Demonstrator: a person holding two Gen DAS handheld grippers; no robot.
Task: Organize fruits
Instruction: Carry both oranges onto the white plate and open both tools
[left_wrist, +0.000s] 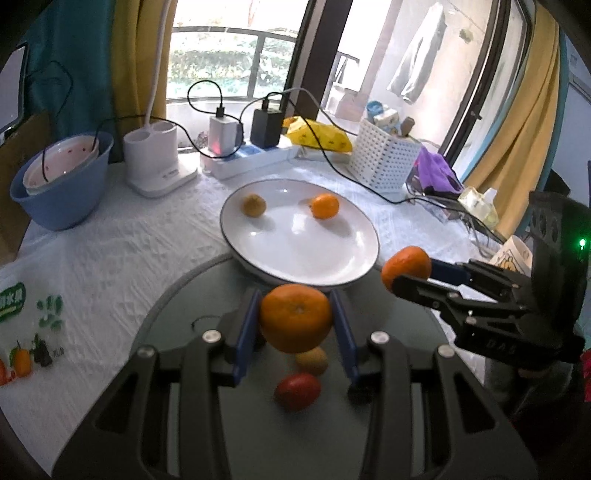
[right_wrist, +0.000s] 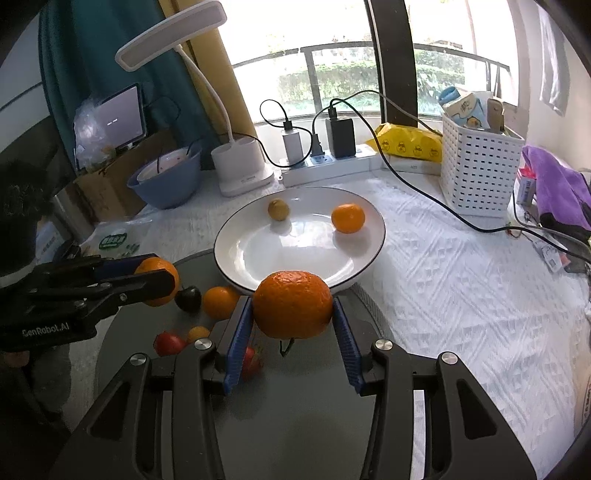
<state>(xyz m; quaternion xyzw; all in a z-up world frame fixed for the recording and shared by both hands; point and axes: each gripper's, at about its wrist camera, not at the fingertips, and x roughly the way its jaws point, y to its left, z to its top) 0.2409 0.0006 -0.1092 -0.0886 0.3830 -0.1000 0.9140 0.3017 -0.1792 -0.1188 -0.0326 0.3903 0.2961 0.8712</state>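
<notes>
Fruit is split between a white plate (right_wrist: 373, 236) and a round grey tray (right_wrist: 303, 424) that the plate's near rim overlaps. On the plate lie a small yellowish fruit (right_wrist: 278, 209) toward its far left side and a small orange (right_wrist: 348, 218) toward its far right side, well apart from each other.

Left gripper (left_wrist: 295, 325) has its blue pads (left_wrist: 243, 332) pressed against both sides of a large orange (left_wrist: 295, 317), which is held above the tray, just short of the plate's near rim. Below it on the tray sit a red fruit (left_wrist: 297, 391) and a small yellow-orange fruit (left_wrist: 312, 362), touching or nearly so.

Right gripper (right_wrist: 293, 314) likewise pinches a second orange (right_wrist: 293, 304) between its ridged blue pads (right_wrist: 347, 339), at the plate's near rim. In the right wrist view, more fruit lies on the tray to the left of the plate: a loose orange (right_wrist: 219, 302), a dark round fruit (right_wrist: 188, 299) beside it, and a red piece (right_wrist: 168, 343) with a small yellow one (right_wrist: 198, 333). Another red fruit is partly hidden behind the left pad.

Beyond the plate, on a white textured tablecloth (right_wrist: 461, 295), stand a desk lamp (right_wrist: 236, 170), a power strip (right_wrist: 325, 166) with chargers, and a blue bowl (right_wrist: 166, 184) to the plate's far left. A white perforated basket (right_wrist: 476, 177) stands to the plate's far right.
</notes>
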